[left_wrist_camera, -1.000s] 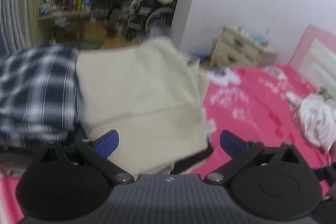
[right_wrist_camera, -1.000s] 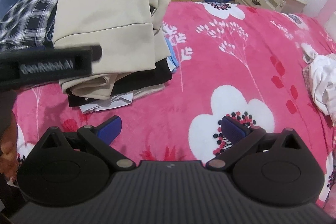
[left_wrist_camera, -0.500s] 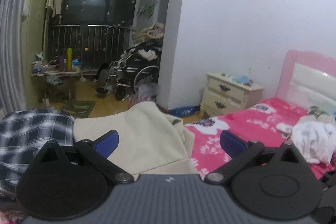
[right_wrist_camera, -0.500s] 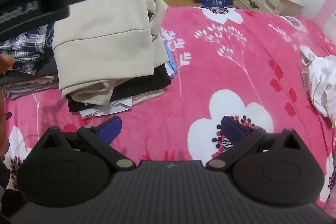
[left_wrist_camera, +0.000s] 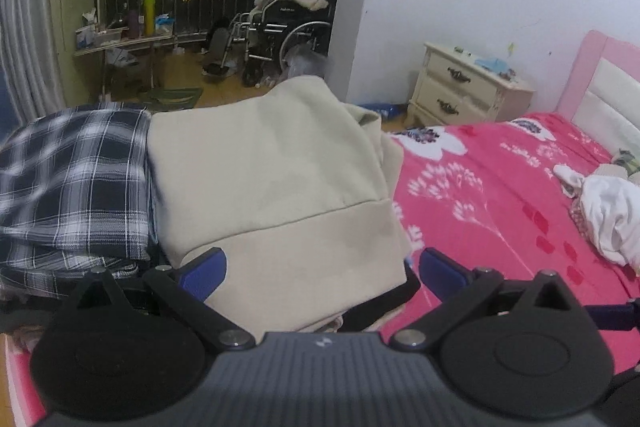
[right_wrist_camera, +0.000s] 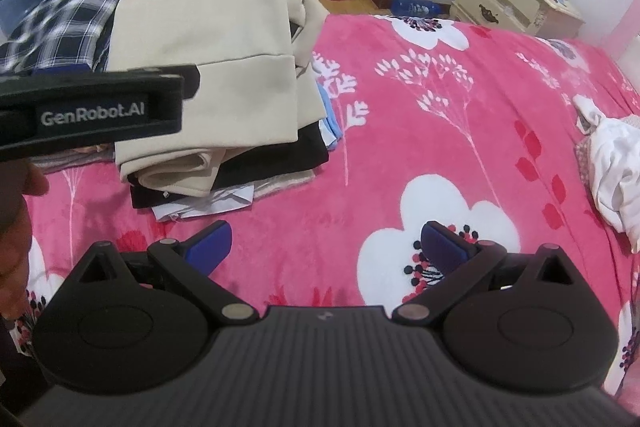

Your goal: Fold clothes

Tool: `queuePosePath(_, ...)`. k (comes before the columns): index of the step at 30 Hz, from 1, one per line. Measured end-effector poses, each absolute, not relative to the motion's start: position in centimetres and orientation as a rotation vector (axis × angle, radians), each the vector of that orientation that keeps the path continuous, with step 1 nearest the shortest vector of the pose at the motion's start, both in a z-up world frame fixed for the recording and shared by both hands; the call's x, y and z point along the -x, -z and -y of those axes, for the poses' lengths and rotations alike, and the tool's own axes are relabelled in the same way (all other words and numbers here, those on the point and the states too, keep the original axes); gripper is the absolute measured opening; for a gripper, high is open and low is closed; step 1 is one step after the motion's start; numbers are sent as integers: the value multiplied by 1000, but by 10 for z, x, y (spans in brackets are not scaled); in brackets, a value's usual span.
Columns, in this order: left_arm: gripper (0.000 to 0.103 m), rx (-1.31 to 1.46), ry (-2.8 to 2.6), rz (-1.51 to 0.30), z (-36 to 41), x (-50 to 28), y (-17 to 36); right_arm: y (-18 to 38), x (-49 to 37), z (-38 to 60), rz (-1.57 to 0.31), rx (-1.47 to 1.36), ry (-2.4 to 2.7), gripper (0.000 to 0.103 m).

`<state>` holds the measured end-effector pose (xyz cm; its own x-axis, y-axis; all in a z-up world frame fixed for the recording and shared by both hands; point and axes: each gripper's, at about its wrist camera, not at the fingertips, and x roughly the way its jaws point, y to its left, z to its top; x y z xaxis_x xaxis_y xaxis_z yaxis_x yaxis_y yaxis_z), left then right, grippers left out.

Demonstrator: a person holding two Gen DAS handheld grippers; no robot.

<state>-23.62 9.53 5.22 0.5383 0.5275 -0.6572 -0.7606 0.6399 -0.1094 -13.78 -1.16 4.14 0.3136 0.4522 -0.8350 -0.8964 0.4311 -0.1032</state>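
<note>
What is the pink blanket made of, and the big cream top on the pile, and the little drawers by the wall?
The pink blanket looks like soft fleece: fuzzy, matte, printed with white flowers. The cream top seems thick knit cotton, like a sweatshirt, with a stitched band and smooth dull surface. The drawers look like painted wood, cream with dark metal-looking handles.

Folded garment on stack: plain cream-beige. Shirt beside it: navy-white plaid. Blanket: hot pink, white flowers, red leaves. Crumpled cloth: white. Nightstand: ivory.
</note>
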Motion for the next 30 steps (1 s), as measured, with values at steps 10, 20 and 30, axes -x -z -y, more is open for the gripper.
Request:
queuePosePath(10,103,454,-815,-656,-100,241,-45,-40,139,10,-839,639,-967,101)
queuePosePath(20,103,473,-839,-666,-99,244,-41,-39,141,9,-841,647,-970,101)
queuePosePath(30,103,493,-829,-673,-104,245,-38,-39,142,8,-846,658,-967,101)
